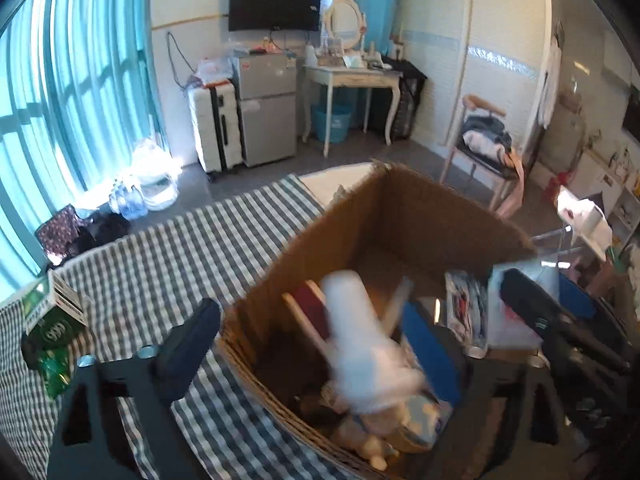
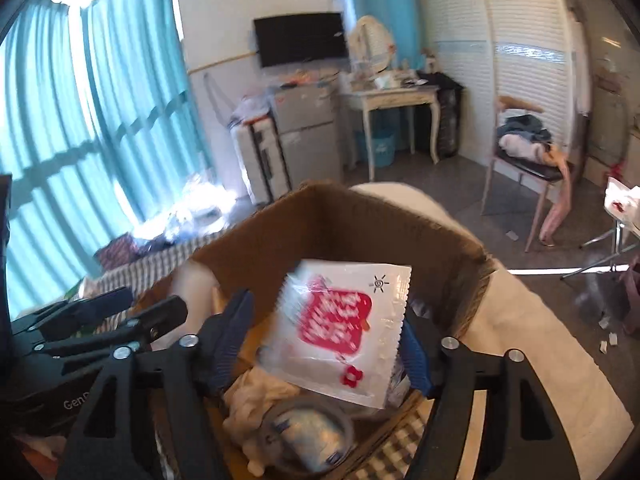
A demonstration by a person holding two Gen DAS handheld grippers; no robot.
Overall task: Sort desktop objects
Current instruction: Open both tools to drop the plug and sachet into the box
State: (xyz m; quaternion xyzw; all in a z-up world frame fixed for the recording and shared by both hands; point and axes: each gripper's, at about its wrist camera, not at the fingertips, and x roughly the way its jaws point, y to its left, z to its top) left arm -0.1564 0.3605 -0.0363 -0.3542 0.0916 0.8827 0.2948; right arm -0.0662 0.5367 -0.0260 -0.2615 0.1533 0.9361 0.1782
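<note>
A brown cardboard box stands on the checked tablecloth and holds several items. In the left wrist view a blurred white bottle sits between my left gripper's wide-open fingers, above the box; no finger touches it. My right gripper is over the same box, with a white packet with a red label between its fingers; the blue pads stand at its edges. The right gripper also shows in the left wrist view. The left gripper also shows in the right wrist view.
A green box lies on the cloth at the left. White soft items and a clear round container lie in the box. A chair with clothes, a dressing table, a fridge and a suitcase stand behind.
</note>
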